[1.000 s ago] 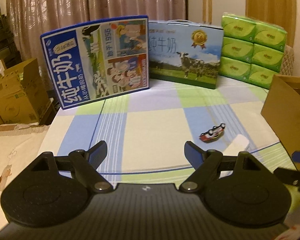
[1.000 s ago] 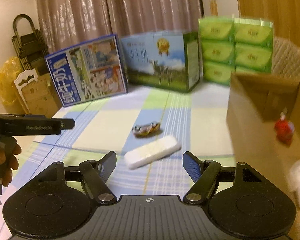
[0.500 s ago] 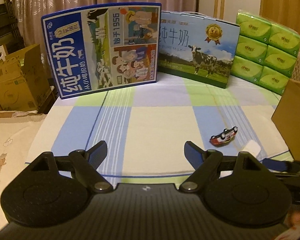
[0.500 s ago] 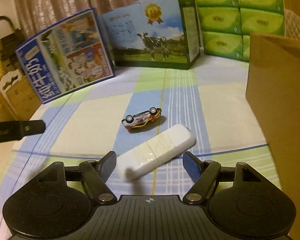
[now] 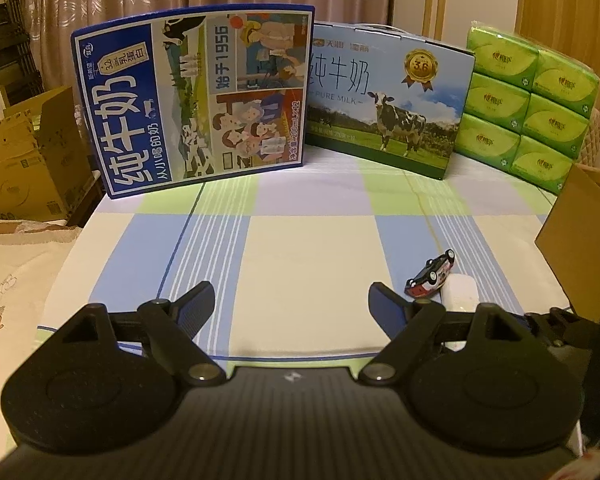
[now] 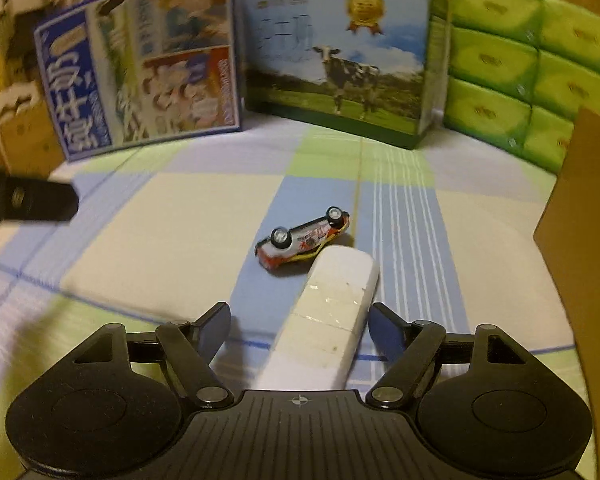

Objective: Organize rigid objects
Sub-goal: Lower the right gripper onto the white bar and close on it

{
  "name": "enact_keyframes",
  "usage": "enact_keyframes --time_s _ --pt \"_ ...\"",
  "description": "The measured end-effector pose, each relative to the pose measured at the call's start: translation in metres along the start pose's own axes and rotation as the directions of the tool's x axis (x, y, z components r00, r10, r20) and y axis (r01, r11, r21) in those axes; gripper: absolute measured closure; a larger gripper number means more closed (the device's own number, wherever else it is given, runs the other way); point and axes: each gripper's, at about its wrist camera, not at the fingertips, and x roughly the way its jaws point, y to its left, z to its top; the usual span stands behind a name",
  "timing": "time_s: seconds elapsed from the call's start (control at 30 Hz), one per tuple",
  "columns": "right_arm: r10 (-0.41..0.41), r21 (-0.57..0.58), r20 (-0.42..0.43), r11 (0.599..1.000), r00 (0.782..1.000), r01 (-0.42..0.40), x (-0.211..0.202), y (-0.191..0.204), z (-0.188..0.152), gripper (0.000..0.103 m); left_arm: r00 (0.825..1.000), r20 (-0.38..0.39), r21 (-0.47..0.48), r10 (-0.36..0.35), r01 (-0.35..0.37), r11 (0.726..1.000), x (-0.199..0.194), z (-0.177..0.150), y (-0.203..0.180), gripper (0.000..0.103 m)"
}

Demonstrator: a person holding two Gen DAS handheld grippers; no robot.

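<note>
Hovering over the near left part of the desk (image 5: 300, 248): left tool (image 5: 291, 292), jaws wide apart, nothing between them, aimed at bare checked cloth and well apart from the task's things. Standing along the far edge, from left: blue milk carton (image 5: 192, 100), cow-print milk carton (image 5: 384, 108), green tissue packs (image 5: 528, 108).

Right of the desk's middle, toward the near edge: toy car (image 6: 304, 238) on its roof, wheels up, and just beside its near side a white block (image 6: 332, 304); touching or not, cannot tell. Long axis of the block running from the near edge away toward the car, leaning slightly right. Near end lying between the jaws of the right tool (image 6: 298, 312), by far the nearer of the two. Jaws there apart, having just been opening; right pad close beside the block's edge, left pad clearly off, so no clamp. Block sitting right of centre in the gap; probably calls for a small shift right before closing across the short width.

At the right edge: open cardboard box (image 6: 580, 220), a likely destination.

Left wrist view: only the block's far end, the rest hidden behind the tool's own right finger. Right wrist view: nearly the whole block with its taped seams, plus one finger of the left tool at the picture's left border.
</note>
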Motion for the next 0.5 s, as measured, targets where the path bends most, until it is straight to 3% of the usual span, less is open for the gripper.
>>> enact_keyframes --time_s 0.13,0.23,0.27,0.5 --pt "-0.006 -0.029 0.017 1.000 1.000 0.006 -0.007 -0.007 -0.013 0.032 1.000 -0.009 0.007 -0.005 0.005 1.000 0.002 -0.001 -0.002 0.022" --pt "0.002 -0.020 0.021 1.000 1.000 -0.001 -0.012 -0.014 -0.015 0.052 1.000 -0.013 0.018 -0.008 0.008 1.000 0.004 0.000 -0.006 0.022" --pt "0.003 -0.014 0.017 1.000 1.000 -0.002 -0.014 -0.016 -0.014 0.065 1.000 -0.013 0.023 -0.010 0.010 1.000 0.005 0.000 -0.008 0.022" --pt "-0.016 -0.005 0.005 1.000 1.000 0.016 -0.017 -0.025 -0.014 0.066 0.999 -0.015 0.053 -0.033 0.034 0.998 0.009 0.000 -0.021 0.022"
